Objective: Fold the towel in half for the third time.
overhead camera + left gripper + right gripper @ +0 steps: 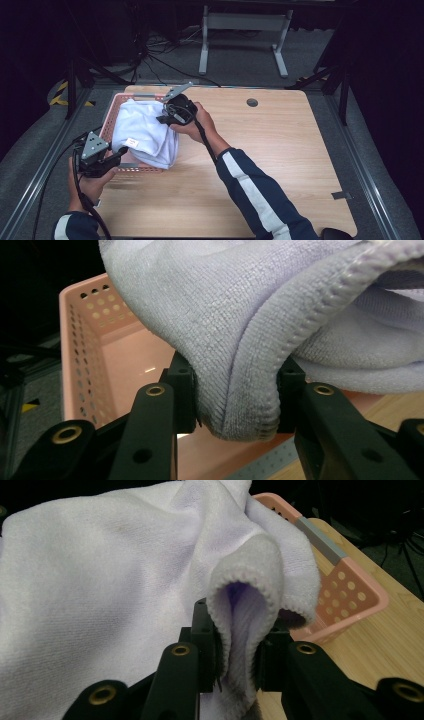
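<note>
Both the left tool (120,154) and right tool (164,119) pinch the white towel (142,132), which hides most of the pink basket (107,122).

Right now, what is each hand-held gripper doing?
Left hand-held gripper: shut on the white towel.
Right hand-held gripper: shut on the white towel.

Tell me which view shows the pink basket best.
The high view: it shows the pink basket sitting at the table's left edge, though the white towel covers most of it. The left gripper view looks into its perforated wall and floor; the right gripper view catches one corner beyond the towel, which both tongs grip.
</note>
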Action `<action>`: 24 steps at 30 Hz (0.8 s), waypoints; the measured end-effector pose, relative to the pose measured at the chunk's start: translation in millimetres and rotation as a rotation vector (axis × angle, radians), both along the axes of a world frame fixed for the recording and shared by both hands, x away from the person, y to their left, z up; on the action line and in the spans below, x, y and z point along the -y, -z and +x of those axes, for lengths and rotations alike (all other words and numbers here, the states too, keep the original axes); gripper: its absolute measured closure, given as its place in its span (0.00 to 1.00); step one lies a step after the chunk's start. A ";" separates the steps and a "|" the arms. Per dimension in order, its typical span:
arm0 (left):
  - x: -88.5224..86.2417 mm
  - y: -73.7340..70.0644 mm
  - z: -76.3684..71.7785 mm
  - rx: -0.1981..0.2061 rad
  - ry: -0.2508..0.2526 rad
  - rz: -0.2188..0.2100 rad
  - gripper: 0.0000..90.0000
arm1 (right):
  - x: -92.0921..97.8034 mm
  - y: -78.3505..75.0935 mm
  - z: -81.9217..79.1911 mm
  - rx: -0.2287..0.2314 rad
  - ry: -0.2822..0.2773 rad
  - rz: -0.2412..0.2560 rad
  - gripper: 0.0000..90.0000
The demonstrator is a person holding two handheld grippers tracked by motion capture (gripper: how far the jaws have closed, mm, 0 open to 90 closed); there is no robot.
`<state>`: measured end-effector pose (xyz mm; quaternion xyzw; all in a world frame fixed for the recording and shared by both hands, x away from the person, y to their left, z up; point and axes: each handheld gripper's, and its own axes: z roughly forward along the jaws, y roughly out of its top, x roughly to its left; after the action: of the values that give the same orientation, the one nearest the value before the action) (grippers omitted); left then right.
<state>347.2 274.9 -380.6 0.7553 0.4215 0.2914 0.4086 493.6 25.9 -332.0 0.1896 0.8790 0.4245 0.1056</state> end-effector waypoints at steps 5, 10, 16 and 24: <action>-5.6 0.0 1.3 0.010 -0.037 -0.013 0.71 | -12.3 -2.9 5.0 0.006 -0.003 0.003 0.84; -18.9 2.8 2.1 0.012 -0.077 -0.036 0.71 | -28.8 -5.8 10.5 0.007 -0.010 0.009 0.84; -32.8 9.0 4.8 -0.006 -0.132 -0.027 0.71 | -46.1 -0.9 14.7 -0.001 -0.020 0.014 0.84; -39.6 21.1 13.2 -0.044 -0.148 0.008 0.71 | -61.8 18.4 22.4 -0.023 -0.017 0.018 0.83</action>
<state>360.4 314.6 -401.8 0.7299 0.4839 0.3058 0.3736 516.0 87.6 -350.4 0.1879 0.8779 0.4312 0.0900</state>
